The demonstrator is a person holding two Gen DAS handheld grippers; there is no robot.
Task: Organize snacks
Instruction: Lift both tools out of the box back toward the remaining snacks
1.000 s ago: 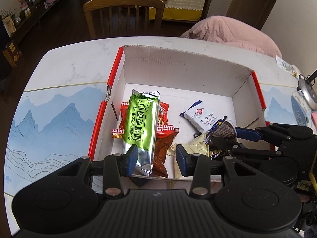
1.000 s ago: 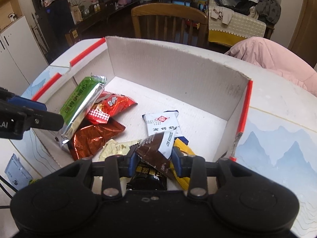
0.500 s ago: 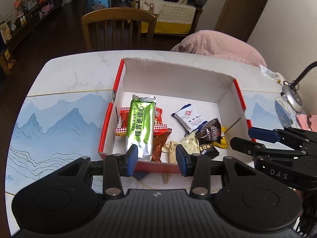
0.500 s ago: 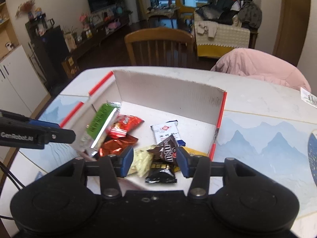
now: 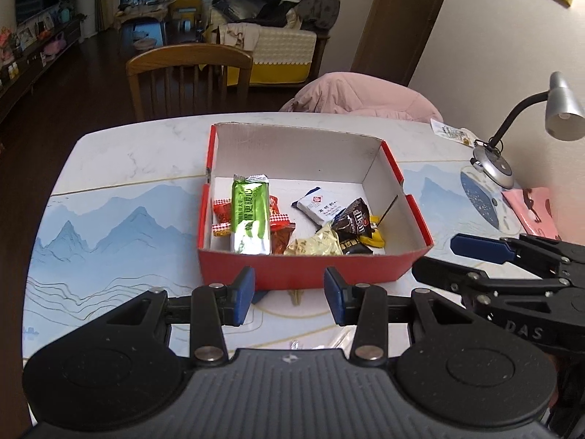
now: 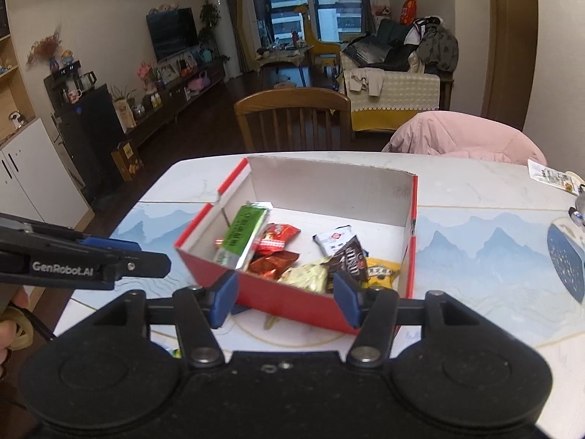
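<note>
Snacks sit gathered in the red box (image 5: 314,267) while both of your tongs hang above the near edge of the desk (image 5: 128,161), empty. Your left tongs (image 5: 289,291) stand part open with nothing between the pads; your right tongs (image 6: 283,298) are opening, also with nothing in them. Just beyond the tips, the box holds the haul: a green bar (image 5: 250,216) lying over red packets (image 5: 279,219) on the left, a gold packet (image 5: 316,243), a brown chocolate bag (image 5: 354,219), a white packet (image 5: 318,206) and a yellow one (image 5: 376,236) toward the right. Most of the sorting looks done. A small item peeks from under the box's near wall, too hidden to name, and a wrapper (image 5: 451,133) lies at the desk's far right corner; those may be what is left.
</note>
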